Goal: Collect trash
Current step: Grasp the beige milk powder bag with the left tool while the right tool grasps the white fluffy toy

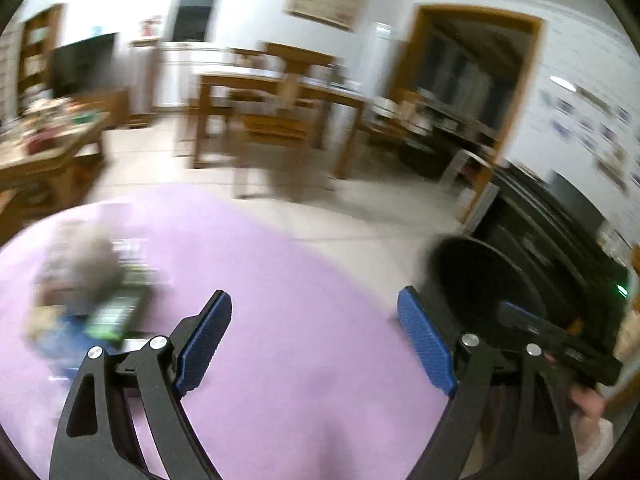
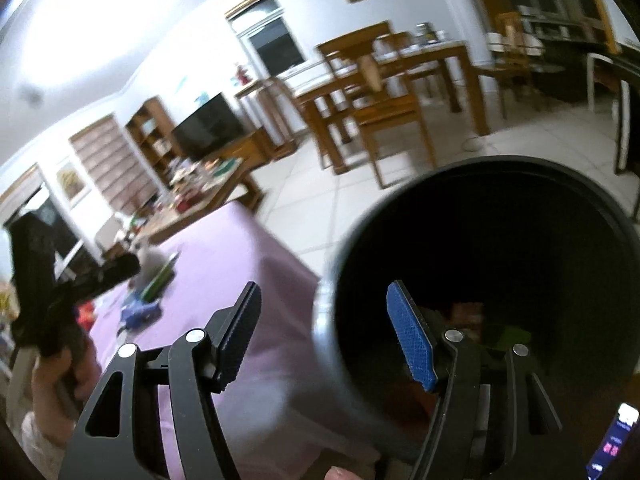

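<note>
Covering most of the lower half of your left wrist view, the purple tablecloth (image 1: 280, 300) runs from 9 o'clock round to 5 o'clock, and in your right wrist view its corner drapes down toward 6 o'clock. Beside it, off the cloth's edge, stands the black trash bin (image 2: 500, 280); its round dark mouth fills your right wrist view from 3 to 6 o'clock, and something reddish and green lies dimly at the bottom, too dark to name. In your left wrist view the same bin sits at 4 o'clock. Your trash pile (image 1: 92, 300) lies on the cloth at 8 o'clock of the left wrist view: a grey crumpled lump, a green-and-black packet and something blue, all blurred; in your right wrist view it shows small at 9 o'clock. Your left gripper (image 1: 316, 340) hangs above bare cloth with its blue pads spread wide and nothing between them, well apart from the pile. Your right gripper (image 2: 324, 336) is likewise spread wide and empty, one finger (image 2: 412, 340) over the bin's mouth, the other over the cloth.
</note>
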A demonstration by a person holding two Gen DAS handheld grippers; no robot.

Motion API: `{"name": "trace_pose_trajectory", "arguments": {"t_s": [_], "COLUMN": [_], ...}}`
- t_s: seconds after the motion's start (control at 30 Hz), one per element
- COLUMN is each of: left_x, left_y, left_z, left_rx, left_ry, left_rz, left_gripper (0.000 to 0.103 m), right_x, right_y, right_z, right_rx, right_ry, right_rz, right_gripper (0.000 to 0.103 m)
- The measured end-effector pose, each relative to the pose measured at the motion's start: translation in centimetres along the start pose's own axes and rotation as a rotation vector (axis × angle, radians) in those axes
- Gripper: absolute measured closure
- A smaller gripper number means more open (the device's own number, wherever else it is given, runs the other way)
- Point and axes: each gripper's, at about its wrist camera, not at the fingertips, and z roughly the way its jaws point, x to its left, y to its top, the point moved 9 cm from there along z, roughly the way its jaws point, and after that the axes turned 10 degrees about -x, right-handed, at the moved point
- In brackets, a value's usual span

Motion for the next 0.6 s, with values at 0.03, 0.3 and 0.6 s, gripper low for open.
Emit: {"name": "trace_pose_trajectory", "arguments": {"t_s": [0.03, 0.3, 0.6], "left_x": [3.4, 17.8, 19.2], "left_y": [0.4, -0.5, -2.2], "left_z": [-0.7, -0.2, 1.7], "left_rx": [-0.016, 0.109, 0.173], "left_ry": [0.061, 0.229, 0.193], "left_rz": [-0.025, -0.084, -0.025], "left_gripper": [0.02, 0.042, 0.043], "right_x": [1.7, 16.5, 28.1], "right_y": [-0.2, -0.9, -1.6], "right_z": [1.0, 9.4, 20.8], "right_rx": [0.015, 0.102, 0.203], "right_ry": [0.026, 0.221, 0.336], "right_rz": [-0.014, -0.16, -0.266], "right_gripper": [0.038, 0.038, 0.028]}}
